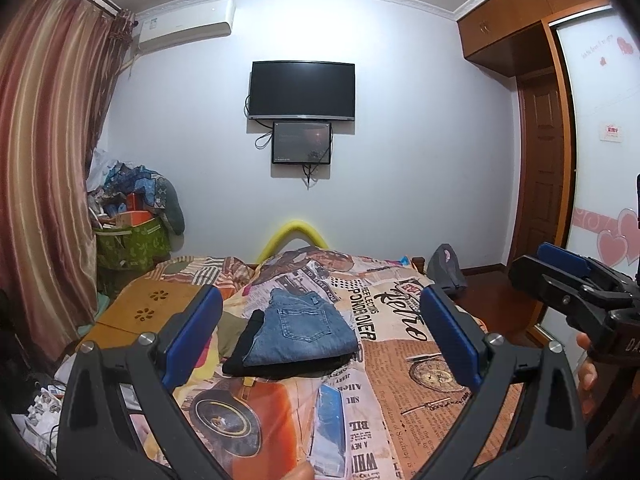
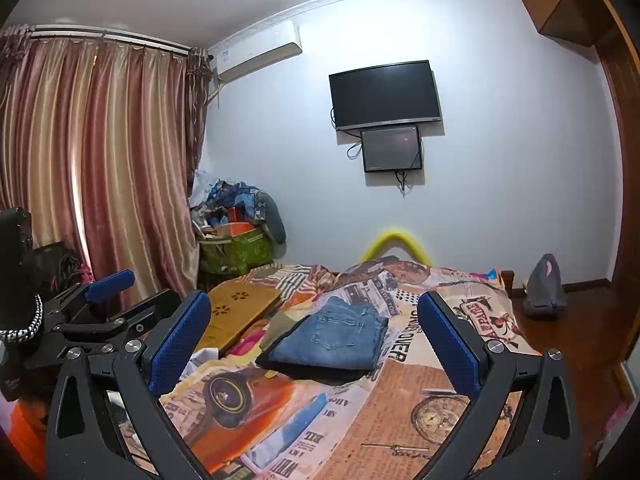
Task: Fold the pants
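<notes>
Folded blue jeans (image 1: pixel 304 330) lie on top of a folded black garment (image 1: pixel 248 354) in the middle of the bed (image 1: pixel 420 360). They also show in the right wrist view: jeans (image 2: pixel 336 340), black garment (image 2: pixel 316 372). My left gripper (image 1: pixel 320 316) is open and empty, held above the bed short of the stack. My right gripper (image 2: pixel 316 316) is open and empty, also held back from the stack. The right gripper shows at the right edge of the left wrist view (image 1: pixel 560 276); the left one shows at the left of the right wrist view (image 2: pixel 112 292).
The bed has a printed newspaper-pattern cover (image 2: pixel 400 420). A wooden lap table (image 1: pixel 144 312) lies on its left side. A green bin (image 1: pixel 132 244) piled with things stands by the curtain (image 1: pixel 48 160). A grey bag (image 1: pixel 446 266) sits on the floor at right.
</notes>
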{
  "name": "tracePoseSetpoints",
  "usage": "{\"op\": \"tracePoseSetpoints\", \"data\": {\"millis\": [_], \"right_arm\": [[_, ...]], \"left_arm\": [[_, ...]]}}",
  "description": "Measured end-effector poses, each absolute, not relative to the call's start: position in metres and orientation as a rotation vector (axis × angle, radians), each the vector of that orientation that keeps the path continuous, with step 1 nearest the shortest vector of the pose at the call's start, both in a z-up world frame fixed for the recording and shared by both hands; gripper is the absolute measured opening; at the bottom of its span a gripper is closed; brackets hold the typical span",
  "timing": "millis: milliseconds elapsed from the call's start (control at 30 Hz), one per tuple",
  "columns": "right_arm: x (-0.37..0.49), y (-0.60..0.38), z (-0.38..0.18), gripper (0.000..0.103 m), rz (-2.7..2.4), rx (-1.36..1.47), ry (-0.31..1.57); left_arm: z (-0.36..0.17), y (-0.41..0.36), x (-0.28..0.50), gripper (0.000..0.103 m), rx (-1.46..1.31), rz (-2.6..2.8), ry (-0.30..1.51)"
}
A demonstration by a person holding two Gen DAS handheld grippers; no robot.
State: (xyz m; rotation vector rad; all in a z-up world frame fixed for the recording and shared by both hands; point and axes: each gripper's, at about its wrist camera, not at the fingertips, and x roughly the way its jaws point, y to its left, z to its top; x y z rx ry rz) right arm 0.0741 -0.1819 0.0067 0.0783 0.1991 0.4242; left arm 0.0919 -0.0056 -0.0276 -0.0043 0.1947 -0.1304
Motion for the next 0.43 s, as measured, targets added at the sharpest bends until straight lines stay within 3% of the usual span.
{"op": "tracePoseSetpoints", "data": {"millis": [433], "right_arm": [[0.0772, -0.1826, 0.0042, 0.103, 0.424, 0.078, 0.211]], "left_arm": [[-0.0281, -0.0045, 0.0938, 0.1, -0.018, -0.132, 0.198]]}}
